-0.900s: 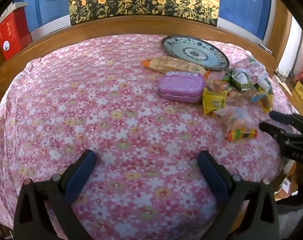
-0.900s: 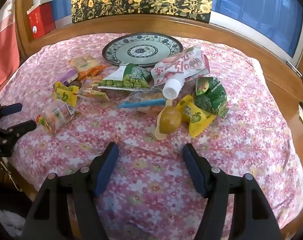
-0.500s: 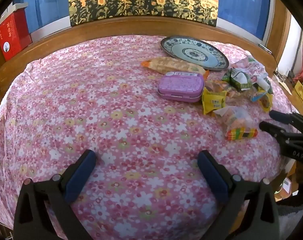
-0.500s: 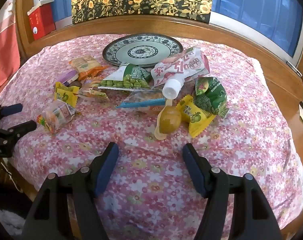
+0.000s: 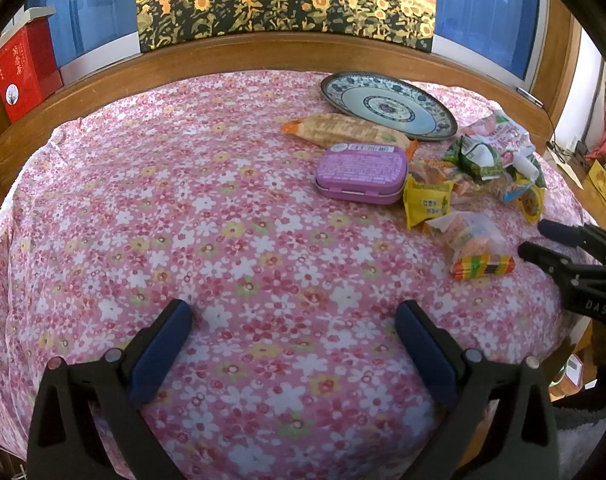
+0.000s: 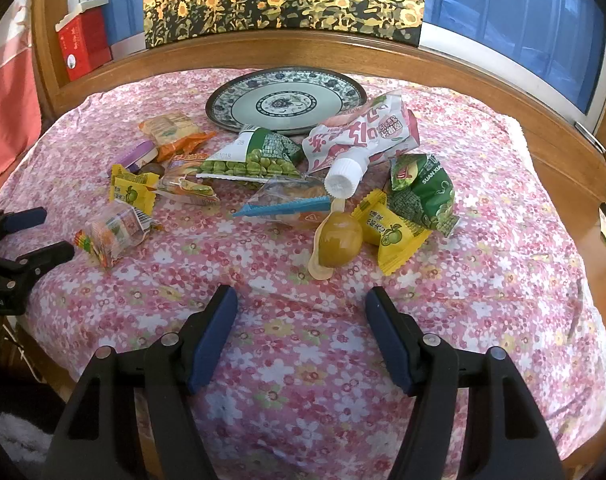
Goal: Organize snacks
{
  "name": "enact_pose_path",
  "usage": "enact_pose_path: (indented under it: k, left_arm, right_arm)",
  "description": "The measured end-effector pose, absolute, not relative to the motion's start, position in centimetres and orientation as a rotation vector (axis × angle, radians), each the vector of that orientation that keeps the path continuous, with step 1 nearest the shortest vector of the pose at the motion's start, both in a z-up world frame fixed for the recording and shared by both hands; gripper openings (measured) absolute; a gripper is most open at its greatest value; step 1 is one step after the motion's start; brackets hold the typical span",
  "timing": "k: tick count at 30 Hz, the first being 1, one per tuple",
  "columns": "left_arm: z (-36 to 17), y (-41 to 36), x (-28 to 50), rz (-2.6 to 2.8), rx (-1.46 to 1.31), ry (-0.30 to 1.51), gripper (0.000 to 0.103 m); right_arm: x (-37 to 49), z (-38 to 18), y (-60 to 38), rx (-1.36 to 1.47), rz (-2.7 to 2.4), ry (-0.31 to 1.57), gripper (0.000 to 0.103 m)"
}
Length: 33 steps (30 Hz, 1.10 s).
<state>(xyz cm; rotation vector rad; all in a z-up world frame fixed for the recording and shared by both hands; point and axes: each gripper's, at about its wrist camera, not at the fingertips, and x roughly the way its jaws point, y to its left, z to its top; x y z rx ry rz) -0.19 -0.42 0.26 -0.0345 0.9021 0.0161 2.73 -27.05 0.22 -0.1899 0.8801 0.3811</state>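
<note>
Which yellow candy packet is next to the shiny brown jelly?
The yellow lime-picture packet on the right, touching the brown jelly cup. The other yellow packet lies far left, beside the purple tin.

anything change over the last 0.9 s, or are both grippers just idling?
No visible change. The left gripper and right gripper are both open and empty, hovering over the floral cloth exactly as before. The snack pile, the purple tin and the empty plate have not shifted.

The plate (image 6: pixel 283 101) sits at the back of the desk (image 6: pixel 483 280). The snacks (image 6: pixel 263 184) lie in front of it (the tin (image 5: pixel 361 172) at their left end).
</note>
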Motion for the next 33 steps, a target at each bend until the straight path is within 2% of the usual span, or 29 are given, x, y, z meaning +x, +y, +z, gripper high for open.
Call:
enact_pose_path:
  k: [33]
  left_arm:
    - [0.66, -0.46, -0.07, 0.015, -0.036, 0.895, 0.103]
  right_arm:
    - [2.27, 0.19, -26.95, -0.195, 0.392, 0.879, 0.068]
